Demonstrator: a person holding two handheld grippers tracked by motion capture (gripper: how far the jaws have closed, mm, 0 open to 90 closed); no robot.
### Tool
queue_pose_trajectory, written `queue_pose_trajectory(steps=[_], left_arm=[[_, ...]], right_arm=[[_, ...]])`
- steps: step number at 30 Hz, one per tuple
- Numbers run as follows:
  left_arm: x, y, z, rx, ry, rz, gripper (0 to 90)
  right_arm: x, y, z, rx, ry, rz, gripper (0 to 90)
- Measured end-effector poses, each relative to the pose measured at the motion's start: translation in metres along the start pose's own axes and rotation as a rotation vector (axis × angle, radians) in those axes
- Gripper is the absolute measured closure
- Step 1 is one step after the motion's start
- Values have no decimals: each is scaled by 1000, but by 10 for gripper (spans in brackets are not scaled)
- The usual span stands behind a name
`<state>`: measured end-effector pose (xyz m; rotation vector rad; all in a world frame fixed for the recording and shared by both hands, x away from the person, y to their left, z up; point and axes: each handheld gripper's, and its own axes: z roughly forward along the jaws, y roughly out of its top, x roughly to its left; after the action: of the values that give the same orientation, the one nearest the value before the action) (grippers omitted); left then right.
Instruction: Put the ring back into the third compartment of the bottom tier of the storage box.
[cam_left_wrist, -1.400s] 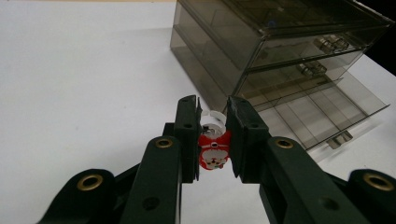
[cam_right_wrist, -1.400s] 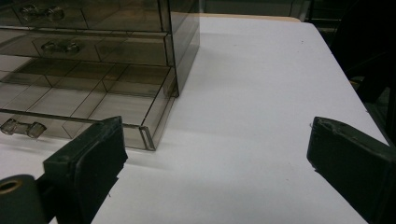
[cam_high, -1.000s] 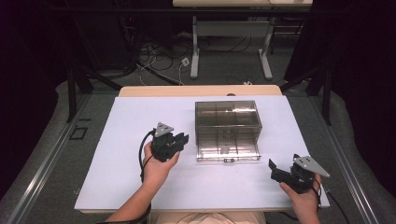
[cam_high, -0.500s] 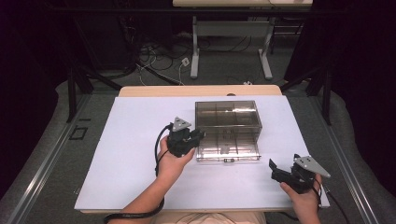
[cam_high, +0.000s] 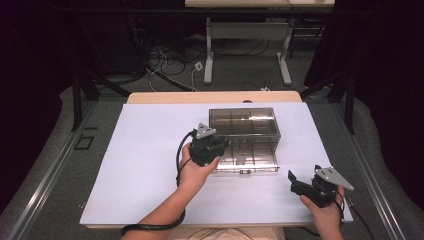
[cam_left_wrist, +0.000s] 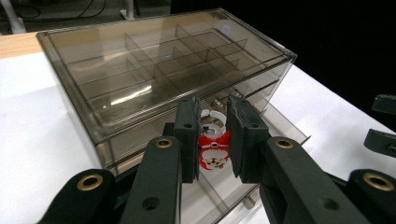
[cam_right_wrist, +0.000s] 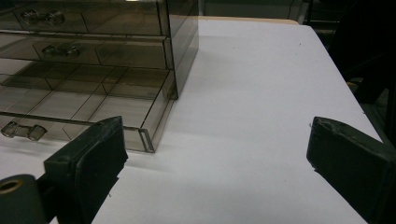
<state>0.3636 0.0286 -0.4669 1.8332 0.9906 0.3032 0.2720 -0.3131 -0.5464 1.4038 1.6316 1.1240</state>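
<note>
A smoked clear drawer box (cam_high: 243, 122) stands mid-table, its bottom drawer (cam_high: 250, 162) pulled out toward me. My left gripper (cam_high: 220, 145) hovers over the left end of that drawer, shut on a small red-and-white Santa charm with a white ring (cam_left_wrist: 214, 150); the box (cam_left_wrist: 140, 60) lies just beyond the jaws. My right gripper (cam_high: 294, 181) rests at the front right of the table, open with nothing between its fingers. In the right gripper view that gripper (cam_right_wrist: 215, 128) faces the divided open drawer (cam_right_wrist: 79, 107) from the right.
The white table top (cam_high: 145, 150) has free room left of the box and along the front. A wooden edge (cam_high: 170, 97) borders the back. Table legs and cables lie on the floor beyond. The left gripper's cable (cam_high: 150, 227) loops off the front edge.
My left hand has carried the Santa charm rightward from the table's middle left to the box's open drawer. The right hand has stayed put.
</note>
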Motion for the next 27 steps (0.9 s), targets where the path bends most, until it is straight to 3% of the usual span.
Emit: queue_pose_trajectory(steps=[11,27], left_arm=[[-12,7,12,4,-23,25,745],[-32,10,35,11,-64,24,745]], right_arm=[[0,0,1,-5,1,3,45],[0,0,1,-3,6,10,46]])
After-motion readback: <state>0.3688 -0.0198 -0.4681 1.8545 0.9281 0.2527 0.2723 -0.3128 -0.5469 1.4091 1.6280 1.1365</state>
